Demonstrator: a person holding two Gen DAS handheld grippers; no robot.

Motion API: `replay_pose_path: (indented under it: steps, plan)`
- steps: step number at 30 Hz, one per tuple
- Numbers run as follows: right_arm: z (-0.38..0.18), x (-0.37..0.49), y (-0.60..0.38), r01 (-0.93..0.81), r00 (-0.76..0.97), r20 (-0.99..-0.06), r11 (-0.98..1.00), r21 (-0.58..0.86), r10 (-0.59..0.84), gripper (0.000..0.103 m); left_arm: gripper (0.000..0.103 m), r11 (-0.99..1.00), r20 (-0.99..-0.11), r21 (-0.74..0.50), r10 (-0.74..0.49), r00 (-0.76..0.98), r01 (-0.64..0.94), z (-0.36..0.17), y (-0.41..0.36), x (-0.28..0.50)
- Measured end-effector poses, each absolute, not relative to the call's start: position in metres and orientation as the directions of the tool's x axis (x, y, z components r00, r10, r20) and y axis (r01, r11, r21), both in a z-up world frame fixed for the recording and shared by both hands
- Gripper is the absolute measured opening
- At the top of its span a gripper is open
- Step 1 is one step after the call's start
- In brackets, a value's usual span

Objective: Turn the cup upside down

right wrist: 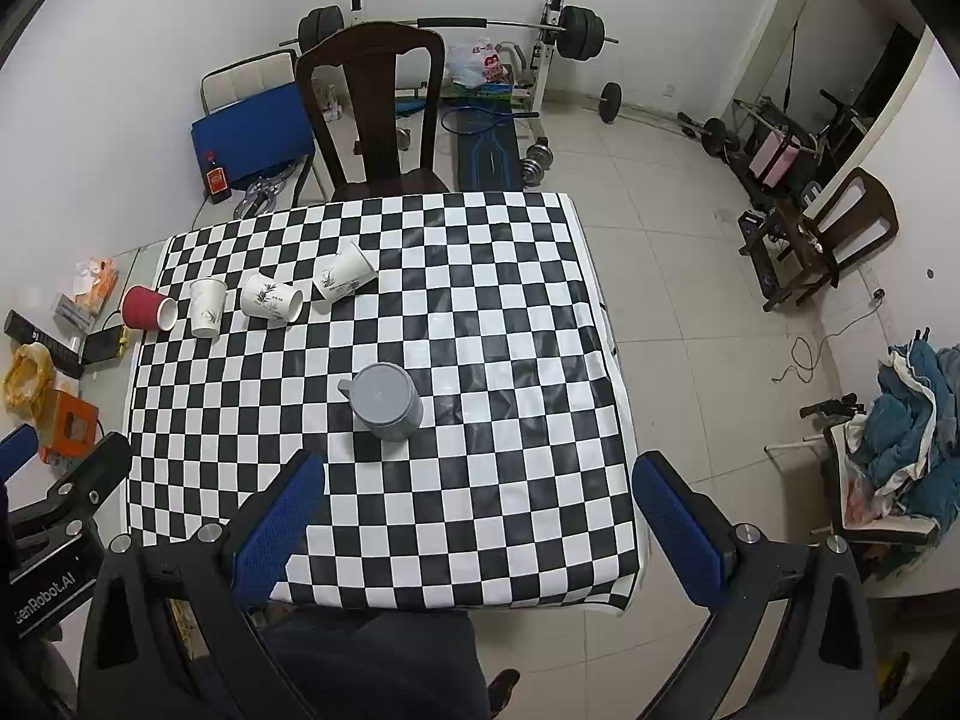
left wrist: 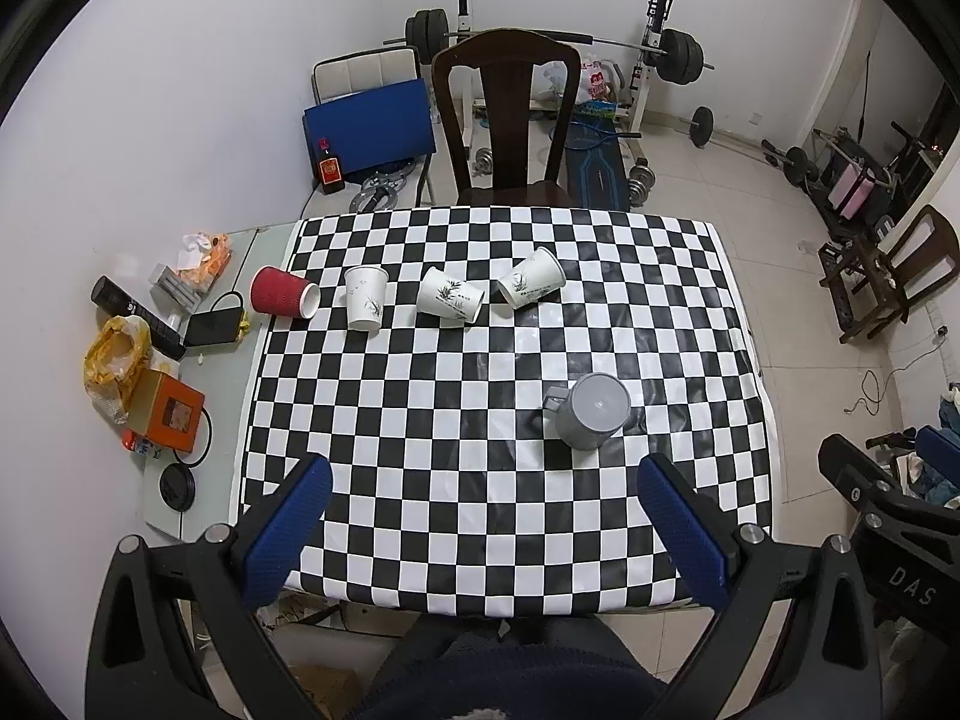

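A grey mug (left wrist: 591, 410) stands upside down on the checkered tablecloth (left wrist: 456, 420), handle to the left; it also shows in the right wrist view (right wrist: 387, 401). Behind it is a row of paper cups: a red one (left wrist: 282, 292) on its side, a white one (left wrist: 364, 297) standing on its base, and two white ones (left wrist: 450, 294) (left wrist: 531, 277) on their sides. My left gripper (left wrist: 483, 471) is open and empty above the table's near edge. My right gripper (right wrist: 477, 468) is open and empty, in front and to the right of the mug.
A dark wooden chair (left wrist: 507, 114) stands behind the table. Clutter lies on the glass side table (left wrist: 198, 480) at left: an orange box (left wrist: 171, 414), a yellow bag (left wrist: 114, 360), a black tube (left wrist: 135, 315). Weights and a barbell rack (left wrist: 660, 54) stand by the back wall.
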State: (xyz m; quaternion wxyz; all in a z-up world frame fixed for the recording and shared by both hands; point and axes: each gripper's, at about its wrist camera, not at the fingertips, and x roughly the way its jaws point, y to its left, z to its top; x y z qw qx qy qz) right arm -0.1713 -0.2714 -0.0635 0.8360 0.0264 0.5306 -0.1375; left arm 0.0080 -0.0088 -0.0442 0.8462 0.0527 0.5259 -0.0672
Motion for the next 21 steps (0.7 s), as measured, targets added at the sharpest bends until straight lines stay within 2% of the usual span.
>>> replay_pose_path:
  steps: [21]
  plan:
    - [-0.0629, -0.1695, -0.2702, 0.253, 0.403, -0.893, 0.962, -0.102, -0.201, 0.103, 0.103, 0.985, -0.896, 0.013, -0.065, 0.439, 0.17, -0.0444, -0.009, 0.0091]
